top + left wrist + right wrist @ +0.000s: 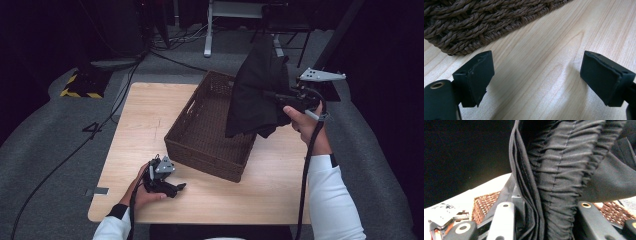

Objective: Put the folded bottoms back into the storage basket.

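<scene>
A black garment hangs in the air over the right end of a dark brown woven basket. My right gripper is shut on the garment from the right, above the basket. In the right gripper view the gathered black cloth is squeezed between the jaws, with the basket rim below. My left gripper rests low on the wooden table just left of the basket's near corner. Its jaws stand wide apart over bare wood, and the basket's wall lies just beyond them.
The basket sits diagonally across the middle of the table. Grey carpet surrounds the table, with cables running over it at the left. A white table leg and chair legs stand at the back.
</scene>
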